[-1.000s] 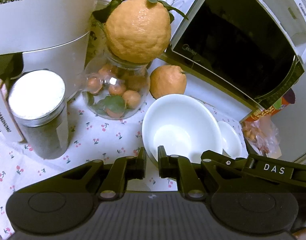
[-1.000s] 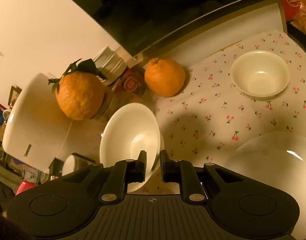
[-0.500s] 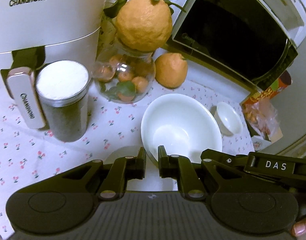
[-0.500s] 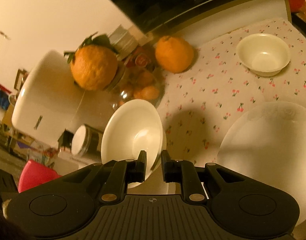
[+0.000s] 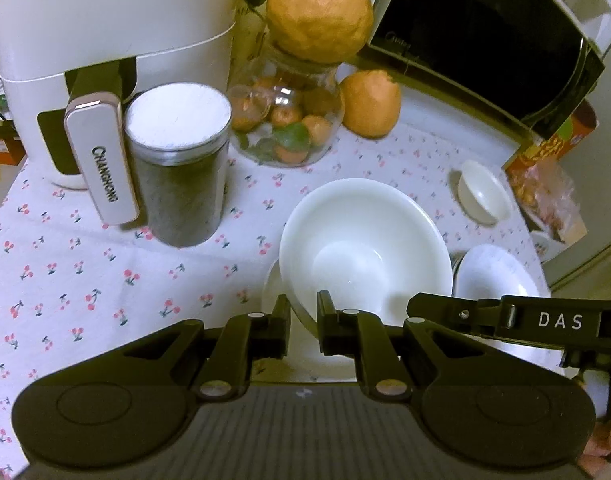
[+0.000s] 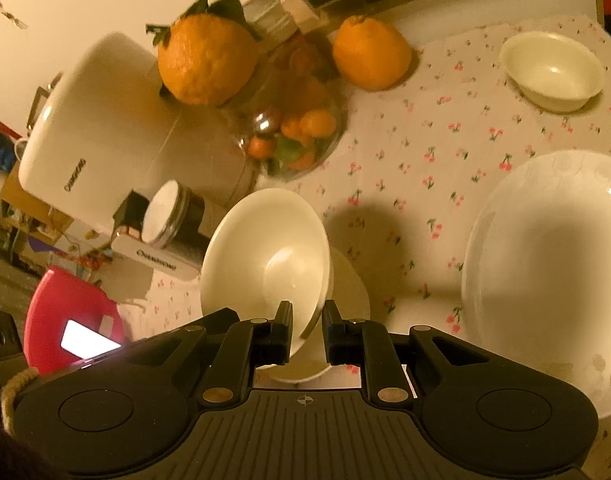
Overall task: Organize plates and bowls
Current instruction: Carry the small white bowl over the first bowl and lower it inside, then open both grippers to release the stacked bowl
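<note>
- Above the cherry-print tabletop [image 5: 85, 280], a large white bowl [image 5: 365, 248] is held tilted by its near rim, with a white plate [image 5: 271, 292] showing just under it.
- The left tool [image 5: 303, 322] has its jaws pressed almost together, pinching the bowl's near rim.
- The right tool [image 6: 307, 330] pinches the same bowl [image 6: 265, 264] at its rim, one finger inside the bowl and one outside; in the left view its black frame marked DAS lies just to the right.
- A big white plate [image 6: 545, 272] lies flat on the cloth to the right, and a small white bowl [image 6: 553, 70] sits well beyond it.
- Behind stand a dark canister with a white lid [image 5: 179, 168], a glass jar of small oranges [image 5: 285, 124] with a large orange [image 5: 319, 12] on top, another orange [image 5: 369, 104] beside it, a white air fryer [image 5: 105, 40] and a microwave [image 5: 493, 36].
</note>
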Tool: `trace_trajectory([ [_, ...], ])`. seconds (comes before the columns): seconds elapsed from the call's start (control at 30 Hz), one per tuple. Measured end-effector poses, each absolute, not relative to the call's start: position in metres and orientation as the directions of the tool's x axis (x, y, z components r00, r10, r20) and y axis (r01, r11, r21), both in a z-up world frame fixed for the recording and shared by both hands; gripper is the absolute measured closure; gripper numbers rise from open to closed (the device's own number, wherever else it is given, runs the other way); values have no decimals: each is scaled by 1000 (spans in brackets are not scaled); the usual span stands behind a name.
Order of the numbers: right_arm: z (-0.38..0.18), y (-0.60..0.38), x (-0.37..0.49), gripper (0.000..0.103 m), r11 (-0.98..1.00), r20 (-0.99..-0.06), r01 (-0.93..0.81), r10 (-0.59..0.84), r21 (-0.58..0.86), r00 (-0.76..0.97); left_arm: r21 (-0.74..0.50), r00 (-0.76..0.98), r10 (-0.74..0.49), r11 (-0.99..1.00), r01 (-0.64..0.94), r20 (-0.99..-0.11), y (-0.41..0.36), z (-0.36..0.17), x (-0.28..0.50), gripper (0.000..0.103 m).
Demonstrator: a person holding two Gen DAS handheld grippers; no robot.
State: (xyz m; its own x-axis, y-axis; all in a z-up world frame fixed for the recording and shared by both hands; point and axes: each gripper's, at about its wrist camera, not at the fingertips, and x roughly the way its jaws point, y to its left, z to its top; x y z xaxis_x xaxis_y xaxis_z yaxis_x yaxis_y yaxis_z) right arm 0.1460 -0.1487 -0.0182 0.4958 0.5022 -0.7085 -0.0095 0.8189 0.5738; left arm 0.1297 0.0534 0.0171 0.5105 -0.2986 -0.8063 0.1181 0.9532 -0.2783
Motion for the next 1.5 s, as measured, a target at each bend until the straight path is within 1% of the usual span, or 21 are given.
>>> trace_trajectory([
  [0.4,-33,-134,145,86,844,-753,-18,488,536,441,-182,471,-234,971,154,-851,51,7,129,89],
  [0.83,-39,-132,146,85,851,-767,-14,479,524,426,-148,452,-209,975,168,-867,46,-2,132,87],
  [1.1,-36,-131,146,84,858,-771,-26,473,513,426,-158,435,-216,973,166,-874,47,-6,134,85],
  [1.37,-31,-135,146,74,863,-769,-19,460,505,443,-151,425,-212,973,174,-880,45,-8,134,85],
  [1.5,-29,-140,147,71,863,-765,-13,454,505,456,-153,422,-215,972,176,-881,44,-8,134,84],
])
